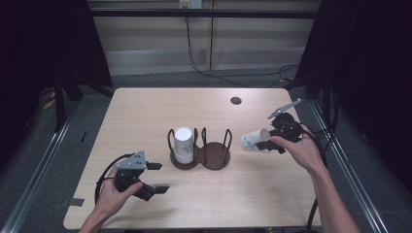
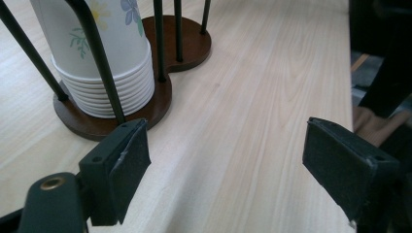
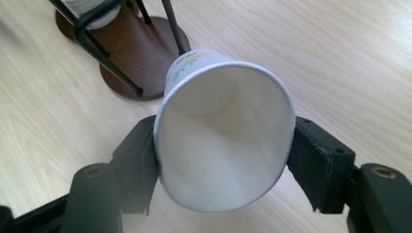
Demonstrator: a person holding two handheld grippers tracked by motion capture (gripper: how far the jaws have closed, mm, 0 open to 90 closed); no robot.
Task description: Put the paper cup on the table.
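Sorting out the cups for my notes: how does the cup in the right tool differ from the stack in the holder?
The held cup is single, tipped sideways and off the table in the right tool. The cup stack is many nested cups, standing upside down in the holder. Both are white paper with flower prints.

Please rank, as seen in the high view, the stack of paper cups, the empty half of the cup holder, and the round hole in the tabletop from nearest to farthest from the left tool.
1. Stack of paper cups: in the holder's left half, just ahead-right of the left tool.
2. Empty half of the cup holder: further right, centre table.
3. Round hole: far side, right of centre.
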